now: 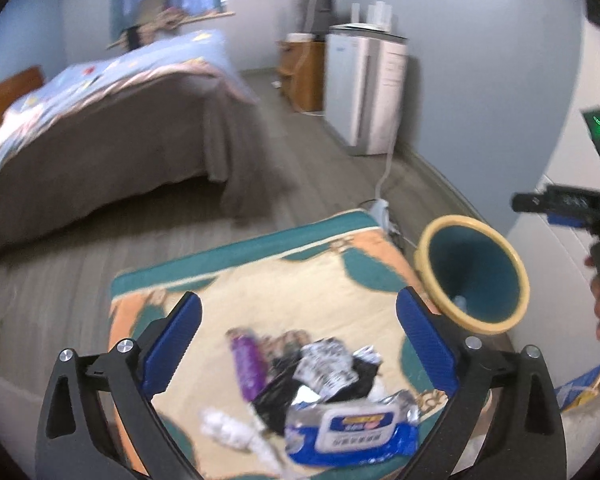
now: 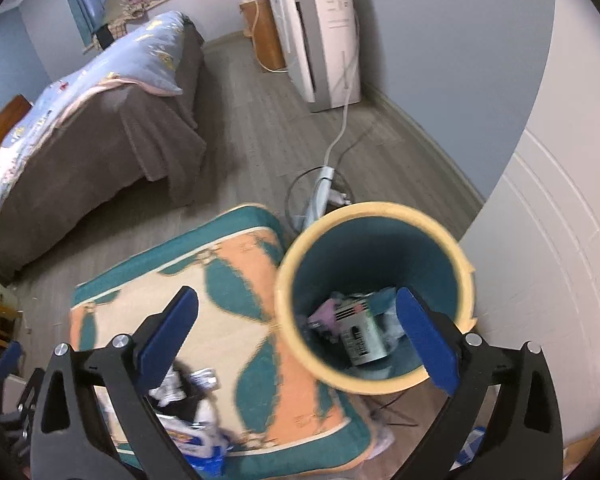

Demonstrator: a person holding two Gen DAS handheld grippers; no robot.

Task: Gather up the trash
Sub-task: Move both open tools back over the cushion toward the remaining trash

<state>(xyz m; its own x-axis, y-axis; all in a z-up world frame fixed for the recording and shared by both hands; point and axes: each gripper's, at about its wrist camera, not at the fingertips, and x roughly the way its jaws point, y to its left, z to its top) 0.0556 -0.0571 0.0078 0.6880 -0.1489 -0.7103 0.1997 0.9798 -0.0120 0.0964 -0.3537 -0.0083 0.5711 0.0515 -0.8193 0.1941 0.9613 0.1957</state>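
A pile of trash lies on a teal, orange and cream mat (image 1: 260, 280): a purple wrapper (image 1: 246, 364), a black-and-white wrapper (image 1: 328, 364), a black bag (image 1: 276, 400), crumpled white tissue (image 1: 236, 432) and a blue wet-wipes pack (image 1: 352, 432). My left gripper (image 1: 299, 308) hangs open above the pile, holding nothing. A teal bin with a yellow rim (image 2: 374, 216) stands at the mat's right edge. My right gripper (image 2: 296, 300) is open and empty over the bin's near rim. Inside the bin lie a silvery-green packet (image 2: 360, 332) and a pink item (image 2: 326, 312).
A bed with a brown cover (image 2: 100, 128) fills the left. A white appliance (image 2: 320, 40) and a wooden cabinet (image 2: 264, 32) stand by the far wall. A power strip with cables (image 2: 324, 188) lies on the floor behind the bin. A white panel (image 2: 548, 240) is on the right.
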